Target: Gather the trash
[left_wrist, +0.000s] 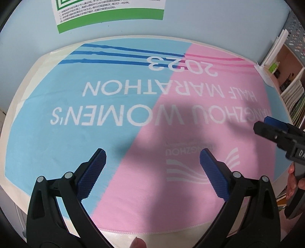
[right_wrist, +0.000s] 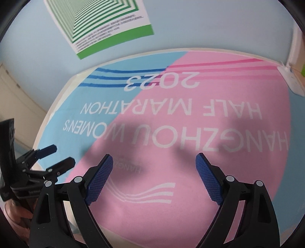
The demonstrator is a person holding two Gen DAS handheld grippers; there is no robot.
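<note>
I hold both grippers over the cloth (left_wrist: pixel 118 122) on the bench: left gripper (left_wrist: pixel 152 162) with fingers wide and empty, right gripper (right_wrist: pixel 154 167) likewise wide and empty. A poster (right_wrist: pixel 106 24) fills the upper left. I see no trash.

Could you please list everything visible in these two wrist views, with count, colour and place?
Marathon towel: one, light blue and pink with white lettering, spread flat over the table.
Table: one, cream, edges showing around the towel.
Poster: one, white with green stripes, on the pale blue wall behind.
Shelf unit: one, white, at the right, holding books or papers.
No trash shows in either view.
Left gripper: one, black with blue pads, open above the towel.
Right gripper: one, black with blue pads, open above the towel.
Hand: one, on the right gripper's handle.
</note>
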